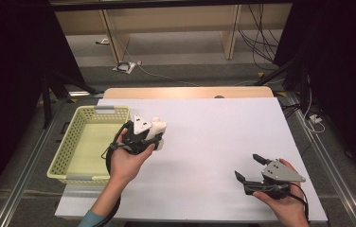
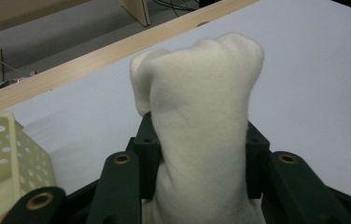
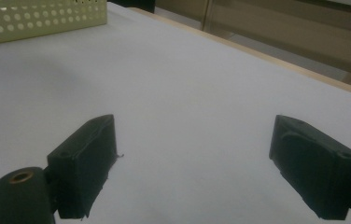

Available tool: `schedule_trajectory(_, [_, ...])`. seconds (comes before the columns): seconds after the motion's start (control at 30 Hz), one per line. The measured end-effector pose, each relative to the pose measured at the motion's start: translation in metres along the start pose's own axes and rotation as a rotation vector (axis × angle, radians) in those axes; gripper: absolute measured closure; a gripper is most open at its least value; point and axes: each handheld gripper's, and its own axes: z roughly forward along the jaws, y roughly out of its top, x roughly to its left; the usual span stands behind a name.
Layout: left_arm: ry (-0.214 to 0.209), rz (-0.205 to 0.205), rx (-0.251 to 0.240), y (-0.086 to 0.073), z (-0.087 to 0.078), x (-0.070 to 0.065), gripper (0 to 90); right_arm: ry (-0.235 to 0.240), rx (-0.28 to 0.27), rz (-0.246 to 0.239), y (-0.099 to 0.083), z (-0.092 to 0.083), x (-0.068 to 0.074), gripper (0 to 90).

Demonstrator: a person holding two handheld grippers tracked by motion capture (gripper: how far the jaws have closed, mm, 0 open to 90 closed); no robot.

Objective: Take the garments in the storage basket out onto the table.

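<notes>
black fingers (image 3: 85, 168), teal sleeve (image 1: 91, 219)

Basket (image 1: 82, 142) sits at table's (image 1: 214, 142) left edge. Left gripper (image 1: 148, 135) is just right of basket's near-right rim, with rolled cloth (image 2: 201, 126) between its jaws, above the table. Right gripper (image 1: 249, 169) is well apart, near table's front-right corner, nothing between jaws.

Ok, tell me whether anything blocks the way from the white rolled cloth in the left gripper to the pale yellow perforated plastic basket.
Nothing visible does. The left gripper holds the white rolled cloth just beside the pale yellow perforated plastic basket, near its right wall. The basket looks empty, and the white table sheet between them is bare.
</notes>
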Motion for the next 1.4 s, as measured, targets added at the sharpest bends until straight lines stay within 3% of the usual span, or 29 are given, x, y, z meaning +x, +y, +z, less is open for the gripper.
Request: schedule_trajectory(1.4, [-0.077,0.087,0.063,-0.008,0.036,-0.047,60.7,0.002,-0.008,-0.007,0.0,0.001,0.001,15.6])
